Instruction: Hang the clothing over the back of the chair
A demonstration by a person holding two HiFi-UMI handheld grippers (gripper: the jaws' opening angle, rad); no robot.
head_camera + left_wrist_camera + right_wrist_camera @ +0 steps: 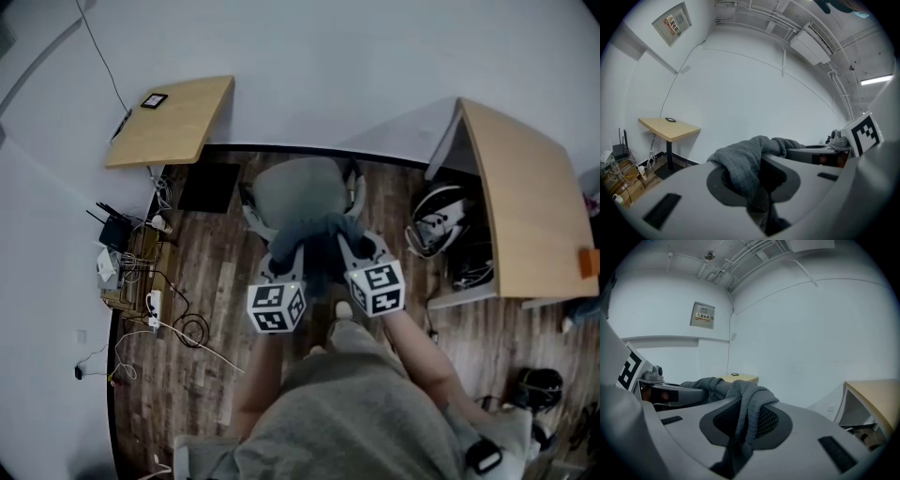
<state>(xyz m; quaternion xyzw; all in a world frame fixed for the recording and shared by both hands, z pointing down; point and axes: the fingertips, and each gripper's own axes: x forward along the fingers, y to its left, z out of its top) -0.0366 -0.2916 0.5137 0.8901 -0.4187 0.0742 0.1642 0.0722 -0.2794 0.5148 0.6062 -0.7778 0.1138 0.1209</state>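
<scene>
L gripper (761, 180): fingers closed on grey clothing (740, 161)
R gripper (740, 425): fingers closed on same clothing
Clothing: bunched betw both grippers, by chair (300, 187) back

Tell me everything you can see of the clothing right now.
The clothing is a grey garment of soft, finely textured fabric, bunched into a thick rope rather than spread out. It spans between the left gripper and the right gripper, each shut on a fold, with loose cloth hanging below the jaws. In the head view it sits over the near edge of the grey chair; whether it touches the chair cannot be told.
</scene>
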